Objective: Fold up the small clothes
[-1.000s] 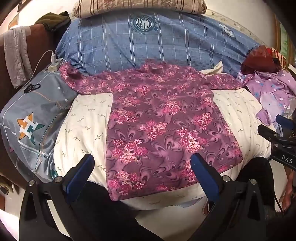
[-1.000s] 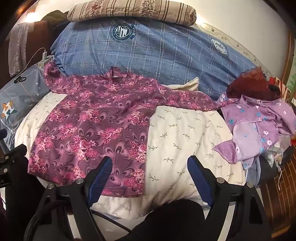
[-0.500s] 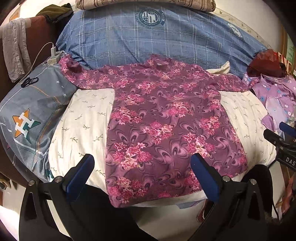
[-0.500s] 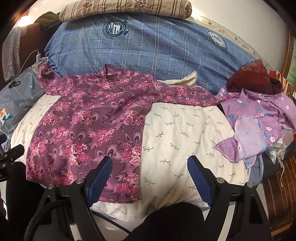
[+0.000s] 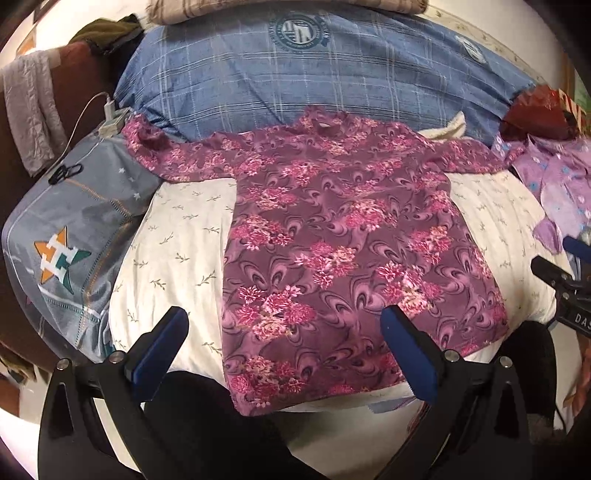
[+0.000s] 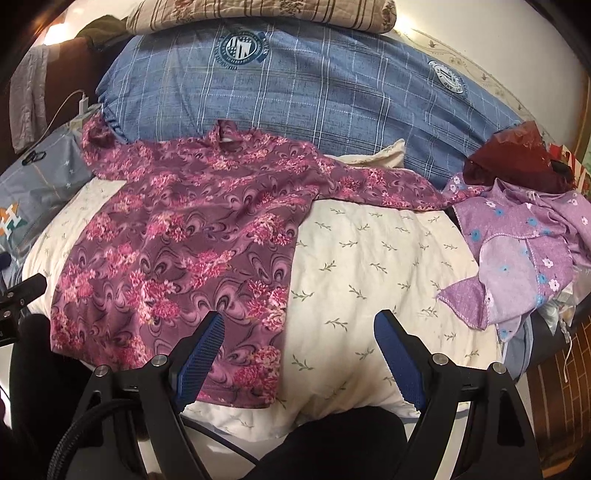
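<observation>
A purple floral long-sleeved top [image 5: 332, 251] lies spread flat, sleeves out, on a cream leaf-print pillow [image 5: 177, 251]. It also shows in the right wrist view [image 6: 177, 240], left of centre. My left gripper [image 5: 284, 332] is open and empty, above the top's hem near the front edge. My right gripper [image 6: 299, 336] is open and empty, above the hem's right corner and the bare cream pillow [image 6: 369, 266]. The right gripper's tip shows at the right edge of the left wrist view [image 5: 565, 273].
A blue plaid bolster [image 6: 295, 85] lies behind the top, with a striped pillow [image 6: 258, 14] above it. A grey pillow with a star logo [image 5: 74, 229] is at left. A heap of lilac floral clothes [image 6: 524, 243] and a dark red cloth [image 6: 513, 155] lie at right.
Both grippers have moved slightly forward and lower toward the top; the garment fills more of each view. The top has not moved. Both stay open.
</observation>
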Tool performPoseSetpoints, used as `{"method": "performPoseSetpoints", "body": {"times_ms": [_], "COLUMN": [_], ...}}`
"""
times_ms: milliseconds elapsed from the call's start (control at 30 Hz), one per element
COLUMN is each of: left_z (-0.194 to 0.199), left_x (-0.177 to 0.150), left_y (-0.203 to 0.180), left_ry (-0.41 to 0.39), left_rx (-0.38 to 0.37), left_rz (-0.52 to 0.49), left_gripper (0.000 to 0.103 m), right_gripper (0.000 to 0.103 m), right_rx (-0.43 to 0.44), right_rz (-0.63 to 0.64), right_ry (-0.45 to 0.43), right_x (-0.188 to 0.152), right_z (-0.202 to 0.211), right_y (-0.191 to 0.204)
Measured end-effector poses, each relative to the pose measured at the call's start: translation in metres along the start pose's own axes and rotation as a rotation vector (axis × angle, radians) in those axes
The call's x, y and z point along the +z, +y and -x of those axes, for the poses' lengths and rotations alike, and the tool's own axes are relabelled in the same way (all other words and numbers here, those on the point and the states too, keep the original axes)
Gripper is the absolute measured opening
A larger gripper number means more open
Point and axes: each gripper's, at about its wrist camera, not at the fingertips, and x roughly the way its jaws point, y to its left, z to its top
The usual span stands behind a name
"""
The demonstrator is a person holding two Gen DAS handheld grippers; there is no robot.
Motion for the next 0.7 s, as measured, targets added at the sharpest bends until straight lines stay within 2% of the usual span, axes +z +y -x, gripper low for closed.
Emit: {"method": "performPoseSetpoints", "body": {"times_ms": [233,700], "left_z": [0.006,0.012], "left_x": [-0.001,0.007], "left_y": [-0.003,0.0], "left_ry": [0.028,0.003], "left_rx": [0.006,0.01], "left_rz": [-0.041,-0.042], "left_gripper": [0.103,0.103], "right_gripper": [0.084,0.084], "right_rx": [0.004,0.01], "right_rz": [0.057,0.123], "right_ry": [0.031,0.036], "right_x": [0.002,0.006], "right_z": [-0.002,-0.001], "right_y": [0.006,0.01]}}
